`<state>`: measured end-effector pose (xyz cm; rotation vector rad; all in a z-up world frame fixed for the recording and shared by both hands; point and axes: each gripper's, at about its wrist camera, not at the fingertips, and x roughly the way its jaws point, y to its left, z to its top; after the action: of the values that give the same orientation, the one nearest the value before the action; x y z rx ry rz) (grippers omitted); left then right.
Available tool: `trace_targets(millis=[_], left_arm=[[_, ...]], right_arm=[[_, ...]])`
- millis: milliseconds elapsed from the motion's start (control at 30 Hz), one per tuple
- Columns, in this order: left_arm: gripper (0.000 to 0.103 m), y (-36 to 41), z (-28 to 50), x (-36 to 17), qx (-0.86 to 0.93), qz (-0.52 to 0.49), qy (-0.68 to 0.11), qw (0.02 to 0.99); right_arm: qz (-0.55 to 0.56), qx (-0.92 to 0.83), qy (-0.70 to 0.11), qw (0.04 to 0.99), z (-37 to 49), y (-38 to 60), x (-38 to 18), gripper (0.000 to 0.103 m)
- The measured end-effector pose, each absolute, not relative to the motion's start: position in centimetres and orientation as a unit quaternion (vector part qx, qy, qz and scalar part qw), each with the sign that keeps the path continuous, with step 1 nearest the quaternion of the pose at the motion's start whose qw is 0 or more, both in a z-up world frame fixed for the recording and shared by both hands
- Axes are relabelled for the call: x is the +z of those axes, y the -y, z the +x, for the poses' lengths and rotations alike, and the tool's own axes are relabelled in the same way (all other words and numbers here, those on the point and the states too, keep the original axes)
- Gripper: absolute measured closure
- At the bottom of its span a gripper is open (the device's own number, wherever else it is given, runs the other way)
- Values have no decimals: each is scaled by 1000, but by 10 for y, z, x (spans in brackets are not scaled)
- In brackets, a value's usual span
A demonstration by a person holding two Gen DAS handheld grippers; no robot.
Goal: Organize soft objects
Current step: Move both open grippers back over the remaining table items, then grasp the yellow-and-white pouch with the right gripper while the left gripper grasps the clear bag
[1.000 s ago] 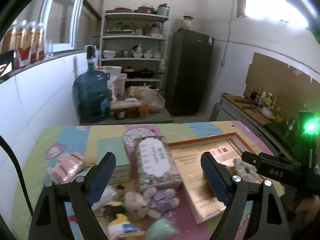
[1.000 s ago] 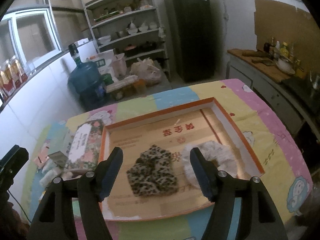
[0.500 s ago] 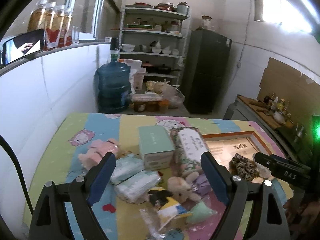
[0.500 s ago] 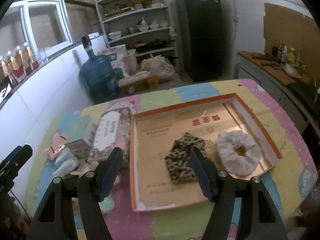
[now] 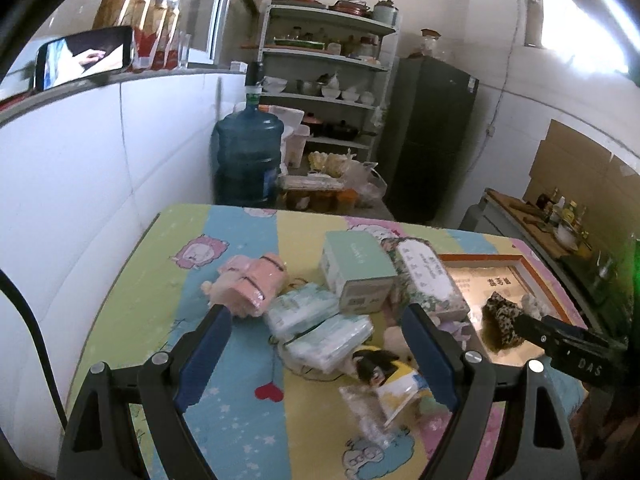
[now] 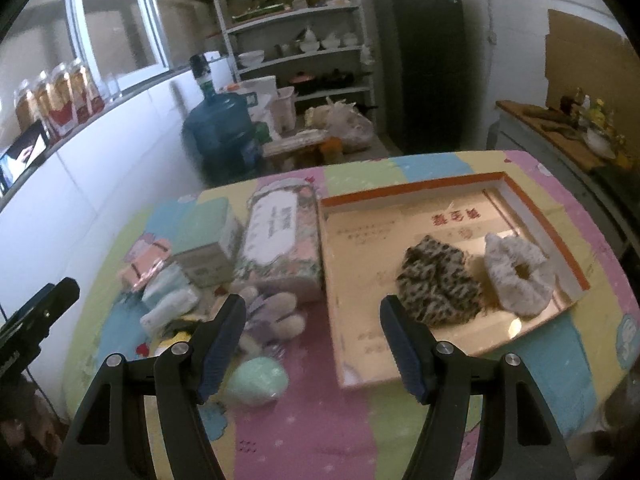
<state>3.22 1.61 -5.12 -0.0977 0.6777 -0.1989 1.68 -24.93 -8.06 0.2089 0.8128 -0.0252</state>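
Observation:
An orange-rimmed shallow box (image 6: 532, 216) lies on the right of the table and holds a leopard scrunchie (image 6: 438, 280) and a white fluffy scrunchie (image 6: 520, 276). My right gripper (image 6: 312, 340) is open and empty above the table's near edge, left of the box. A grey-purple plush bunny (image 6: 272, 320) and a mint soft pad (image 6: 258, 382) lie by its left finger. My left gripper (image 5: 316, 352) is open and empty over tissue packs (image 5: 316, 320), with a pink plush (image 5: 250, 284) beyond its left finger and a small doll (image 5: 384, 368) near its right finger.
A mint box (image 5: 356, 274) and a floral tissue box (image 6: 280, 244) stand mid-table. A white wall runs along the left. A water jug (image 5: 248, 160), shelves (image 5: 324, 80) and a dark fridge (image 5: 432, 140) stand beyond the far edge.
Both grippers have swung left: the left one from over the floral box and bunny to over the tissue packs, the right one from over the scrunchies to the box's left edge.

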Motion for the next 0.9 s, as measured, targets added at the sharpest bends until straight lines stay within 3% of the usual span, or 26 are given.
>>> trace_targets(millis=[733, 767, 833, 900], left_arm=[[16, -80, 18, -70, -68, -69, -361, 927], [16, -83, 17, -71, -65, -71, -361, 927], [16, -91, 15, -72, -56, -78, -362, 927], [16, -97, 16, -74, -49, -86, -365, 926]], right_arm=[[85, 121, -468, 871, 40, 147, -120, 32], [79, 116, -475, 869, 43, 144, -124, 33], [69, 111, -484, 865, 47, 140, -128, 51], [69, 116, -485, 864, 49, 140, -130, 51]])
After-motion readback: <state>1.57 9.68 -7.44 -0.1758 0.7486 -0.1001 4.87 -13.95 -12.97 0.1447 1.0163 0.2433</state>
